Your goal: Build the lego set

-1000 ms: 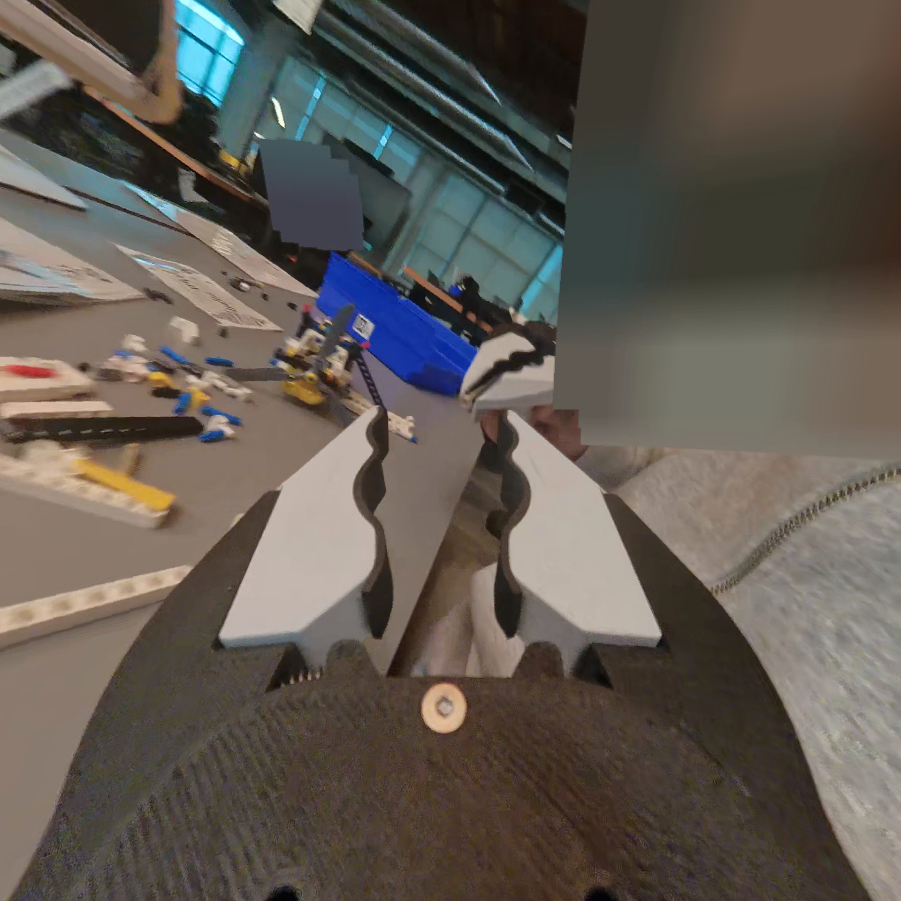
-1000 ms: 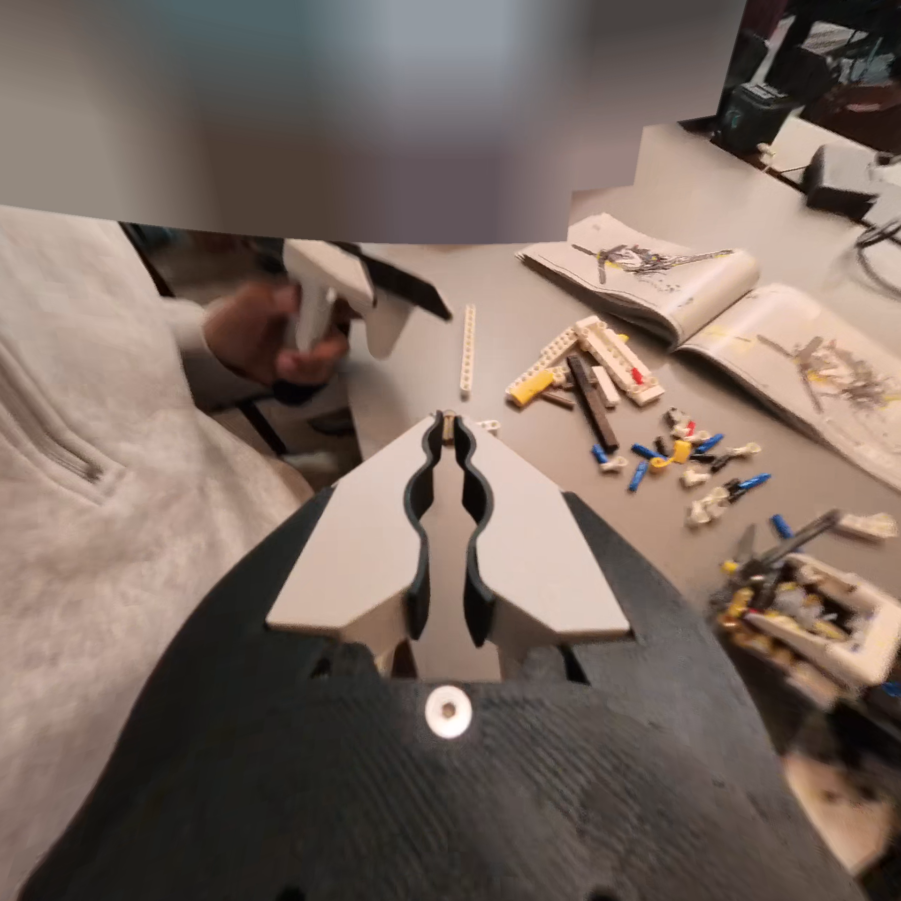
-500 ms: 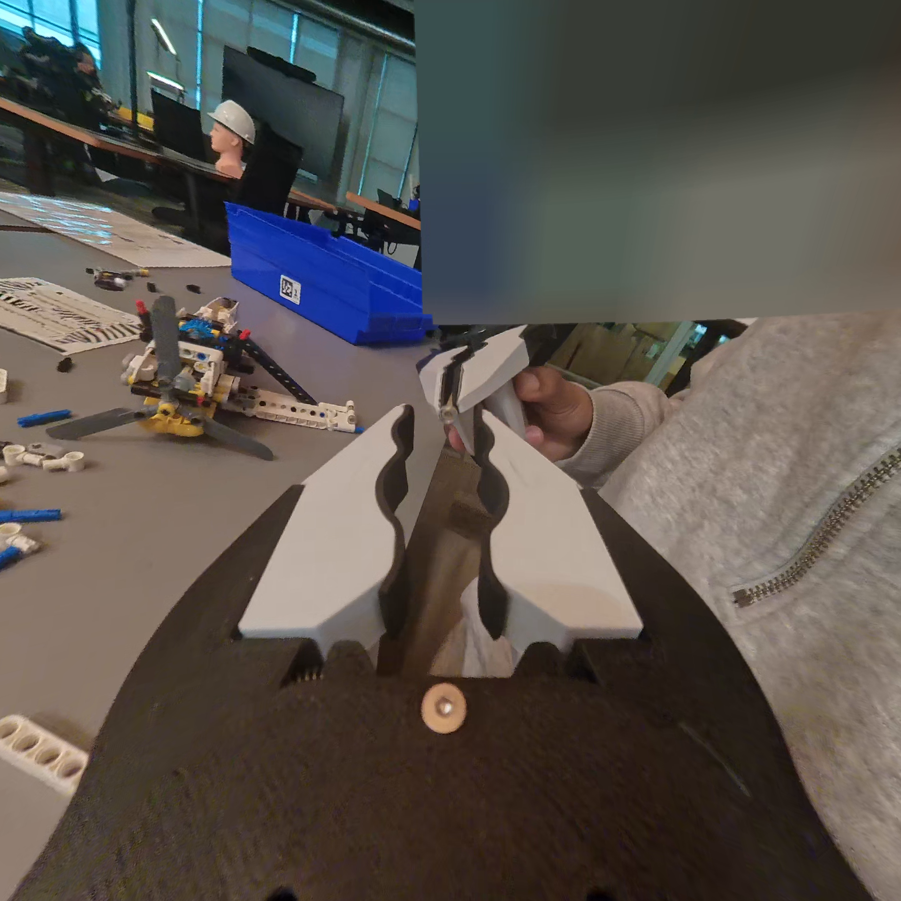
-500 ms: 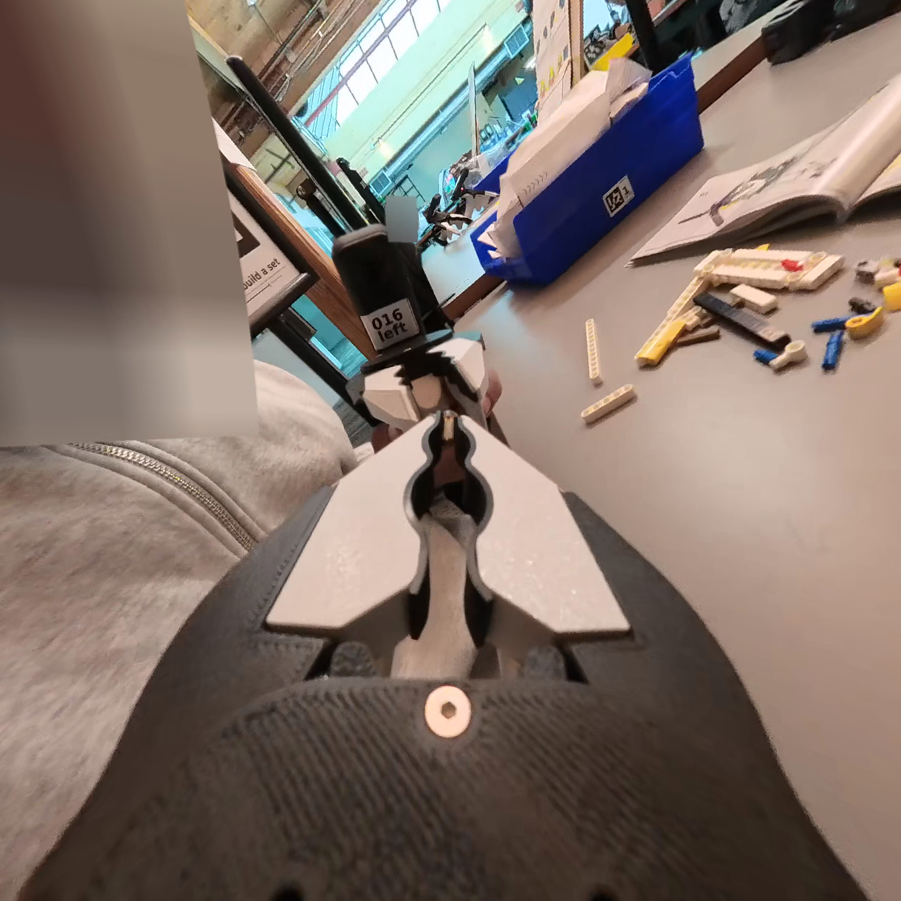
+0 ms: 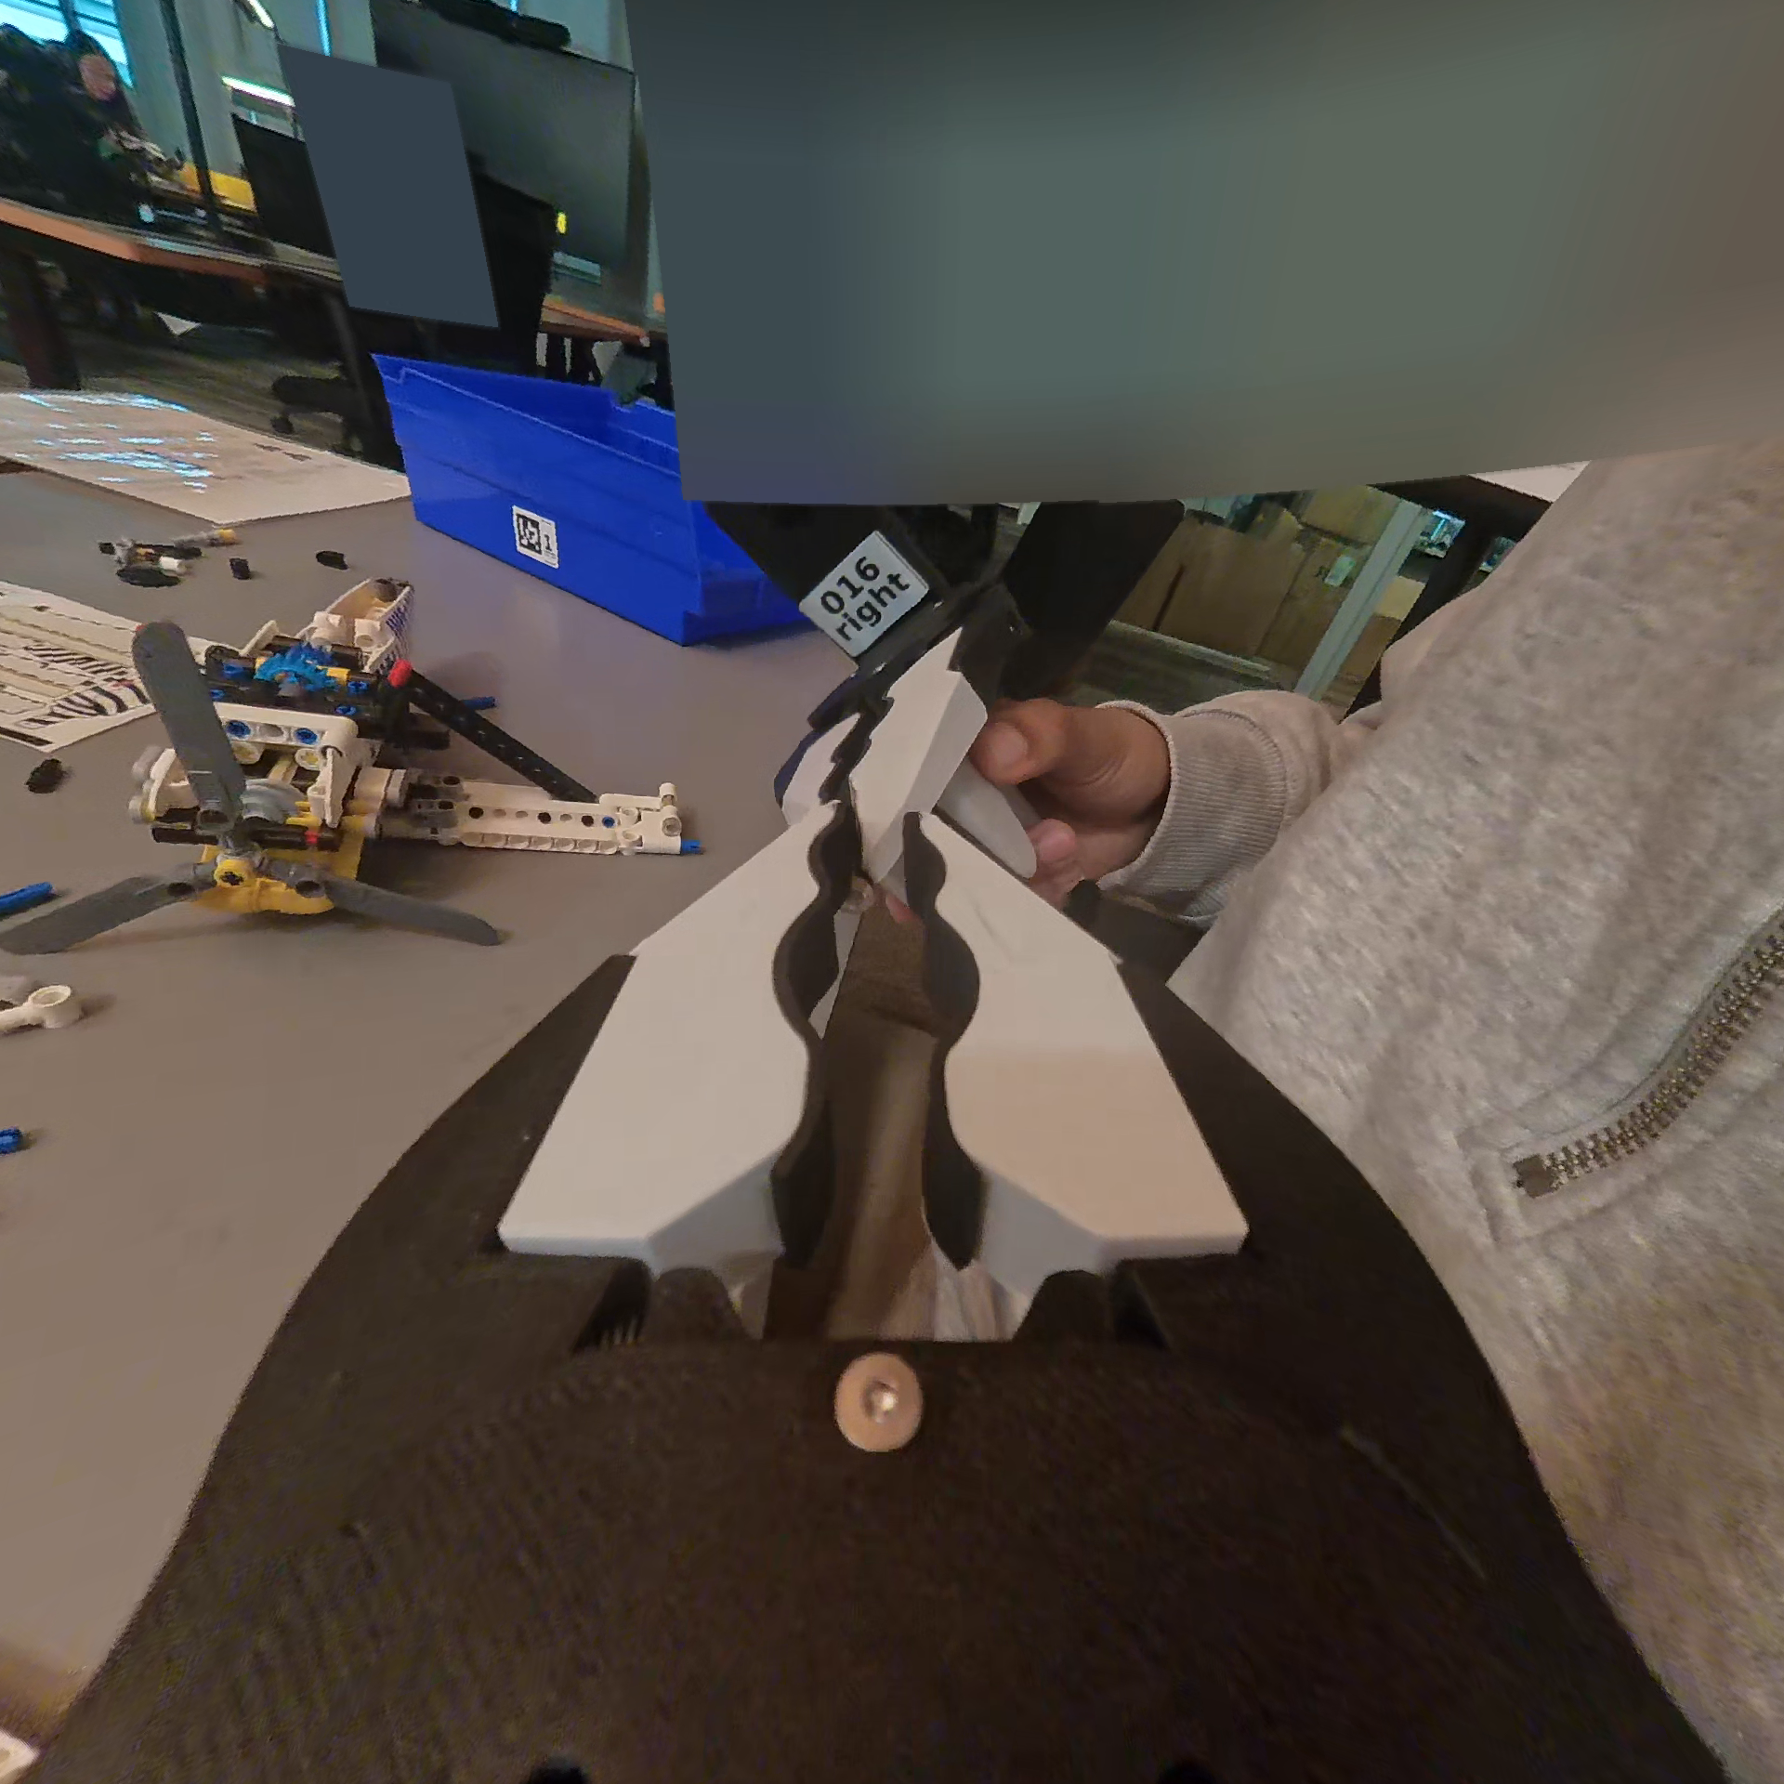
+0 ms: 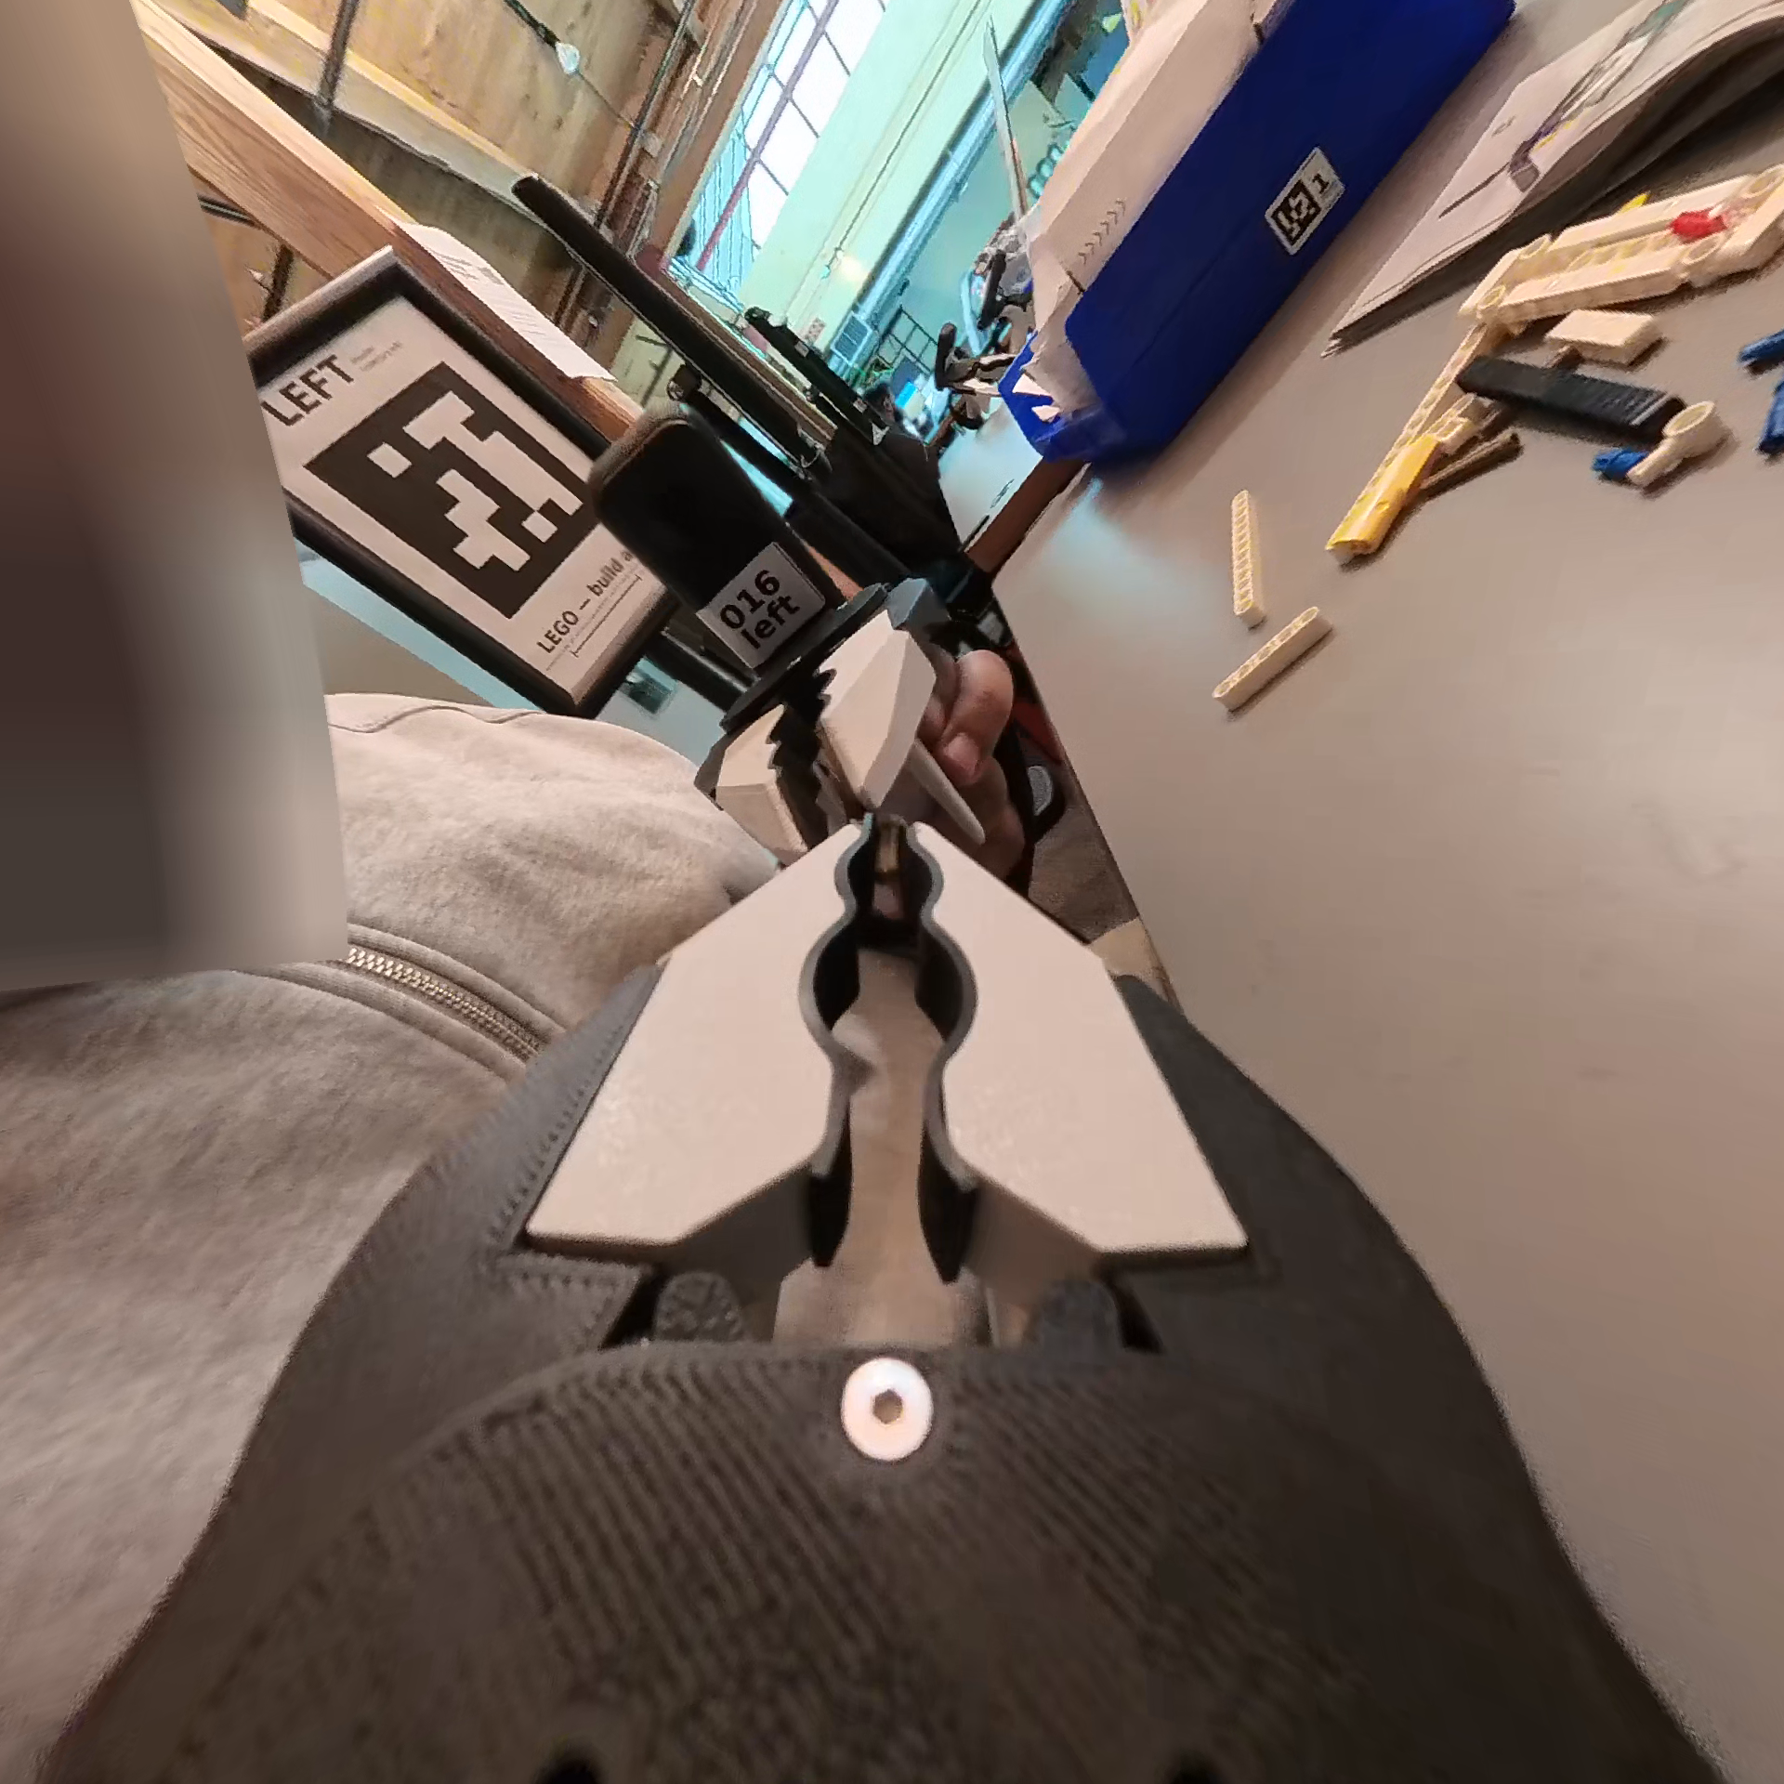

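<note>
Left wrist view: the left gripper (image 5: 874,850) is held off the near edge of the grey table (image 5: 290,1062), its fingers parted by a narrow gap at the tips. Directly beyond them the right gripper (image 5: 859,859) meets it tip to tip, gripped by a hand (image 5: 1081,782) in a grey zipped sleeve. Only this view shows the partly built lego model (image 5: 290,772), with grey propeller blades, a yellow nose and a white perforated tail beam, standing on the table well to the left of both grippers. A blue bin (image 5: 579,512) stands behind it, and a sheet with printed diagrams lies at the left edge.

Right wrist view: the right gripper (image 6: 888,854) is clamped on a small tan piece (image 6: 893,859) held at its very tips, and the left gripper (image 6: 850,782) faces it, touching or nearly so. Only this view shows the loose parts: two white beams (image 6: 1255,599), a yellow-ended beam (image 6: 1390,492), a black beam (image 6: 1564,391) and blue pins, lying far right on the table beside an open instruction booklet (image 6: 1593,125).

The tan piece is too small to identify. Whether the left gripper's tips touch it cannot be determined. The person's upper body is masked by blur in both views.
</note>
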Tool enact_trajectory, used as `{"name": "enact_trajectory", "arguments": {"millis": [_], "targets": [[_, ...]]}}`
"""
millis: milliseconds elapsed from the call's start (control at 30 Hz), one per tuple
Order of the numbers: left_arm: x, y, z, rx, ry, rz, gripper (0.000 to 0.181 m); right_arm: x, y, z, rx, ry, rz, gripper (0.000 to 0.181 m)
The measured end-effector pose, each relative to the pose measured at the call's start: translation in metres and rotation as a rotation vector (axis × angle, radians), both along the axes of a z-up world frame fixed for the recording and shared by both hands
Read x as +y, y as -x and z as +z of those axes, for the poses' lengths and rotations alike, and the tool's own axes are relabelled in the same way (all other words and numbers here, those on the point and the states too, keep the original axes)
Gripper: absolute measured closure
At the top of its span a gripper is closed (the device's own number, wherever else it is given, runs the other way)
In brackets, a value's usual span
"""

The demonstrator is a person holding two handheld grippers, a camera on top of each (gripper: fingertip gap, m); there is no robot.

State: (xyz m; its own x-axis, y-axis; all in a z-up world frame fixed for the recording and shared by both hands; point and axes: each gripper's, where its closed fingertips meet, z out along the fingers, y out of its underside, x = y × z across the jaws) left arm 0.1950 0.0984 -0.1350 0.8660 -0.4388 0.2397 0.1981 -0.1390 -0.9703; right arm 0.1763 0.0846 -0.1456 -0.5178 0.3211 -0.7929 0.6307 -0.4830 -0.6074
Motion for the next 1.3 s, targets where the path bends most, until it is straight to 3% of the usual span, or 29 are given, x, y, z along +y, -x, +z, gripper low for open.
{"name": "enact_trajectory", "arguments": {"millis": [200, 433, 533, 667, 1300], "targets": [[0.007, 0.001, -0.001, 0.059, -0.003, 0.043, 0.181, 0.01, 0.002, -0.003, -0.016, 0.027, -0.037, 0.179], [0.014, 0.003, -0.004, 0.01, 0.019, 0.034, 0.181, 0.019, 0.004, -0.005, -0.015, 0.014, -0.069, 0.18], [0.017, 0.006, -0.006, -0.003, 0.027, 0.043, 0.166, 0.023, 0.006, -0.008, -0.026, 0.018, -0.081, 0.18], [0.021, 0.009, -0.01, 0.027, 0.047, 0.068, 0.162, 0.024, 0.007, -0.01, -0.03, 0.009, -0.077, 0.18], [0.019, 0.022, -0.013, 0.103, 0.044, 0.131, 0.173, 0.022, 0.024, -0.011, -0.035, 0.038, -0.11, 0.179]]}}
